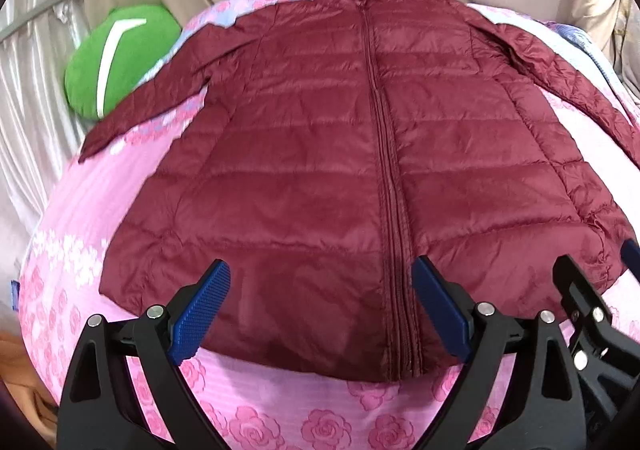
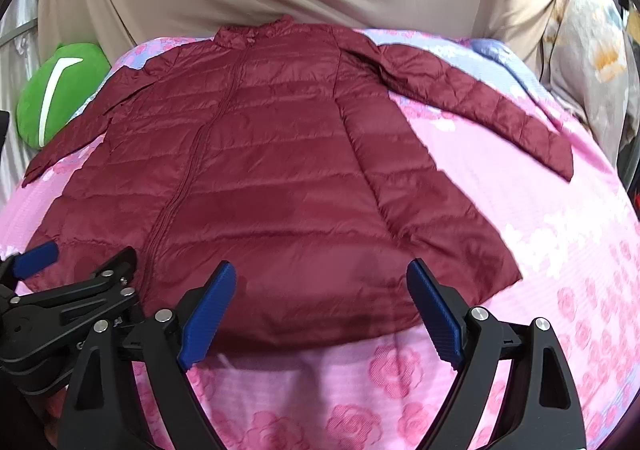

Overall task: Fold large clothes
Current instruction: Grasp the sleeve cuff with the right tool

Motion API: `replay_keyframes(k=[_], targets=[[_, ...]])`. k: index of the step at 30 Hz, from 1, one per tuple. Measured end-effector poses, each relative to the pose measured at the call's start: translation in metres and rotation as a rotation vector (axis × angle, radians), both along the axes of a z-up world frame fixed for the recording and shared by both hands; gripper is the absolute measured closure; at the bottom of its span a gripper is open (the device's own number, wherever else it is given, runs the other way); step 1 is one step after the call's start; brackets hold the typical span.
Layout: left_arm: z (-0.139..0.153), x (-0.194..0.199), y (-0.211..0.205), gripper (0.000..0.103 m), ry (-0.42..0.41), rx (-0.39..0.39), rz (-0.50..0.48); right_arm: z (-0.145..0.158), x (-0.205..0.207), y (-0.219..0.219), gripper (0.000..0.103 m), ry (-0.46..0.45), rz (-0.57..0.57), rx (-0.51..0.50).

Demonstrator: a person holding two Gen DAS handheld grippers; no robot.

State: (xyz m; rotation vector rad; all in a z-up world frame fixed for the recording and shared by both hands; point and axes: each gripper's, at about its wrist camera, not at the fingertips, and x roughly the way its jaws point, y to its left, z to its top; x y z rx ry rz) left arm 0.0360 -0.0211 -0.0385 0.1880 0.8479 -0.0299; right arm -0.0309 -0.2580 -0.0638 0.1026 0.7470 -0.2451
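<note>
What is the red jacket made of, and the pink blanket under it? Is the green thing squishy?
The red jacket looks like thin, slightly shiny nylon-type fabric with puffy filling: stitched rows and a soft sheen show. The pink blanket looks like matte woven cloth, perhaps cotton, with a fine ribbed weave and printed roses. The green thing looks like a plush cushion, fuzzy and rounded, so probably squishy.

Both grippers — left gripper (image 1: 320, 300) and right gripper (image 2: 320, 300) — have black plastic arms, silver round screws and ribbed blue pads (image 1: 202, 312); some white lettering, perhaps, on one.
</note>
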Motion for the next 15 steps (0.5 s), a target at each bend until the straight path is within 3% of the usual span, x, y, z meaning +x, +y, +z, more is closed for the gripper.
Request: replay_keyframes(k=[5, 11, 15], targets=[[0.008, 0.001, 0.007, 0.013, -0.058, -0.071, -0.010, 0.008, 0.013, -0.066, 0.018, -0.050, -0.137, -0.007], [0.009, 0.020, -0.005, 0.013, -0.047, 0.070, -0.068, 0.000, 0.028, -0.246, 0.018, -0.065, -0.490, 0.133], [0.007, 0.034, -0.003, 0.013, -0.013, 0.042, -0.076, -0.015, 0.033, -0.345, 0.018, -0.051, -0.648, 0.237]])
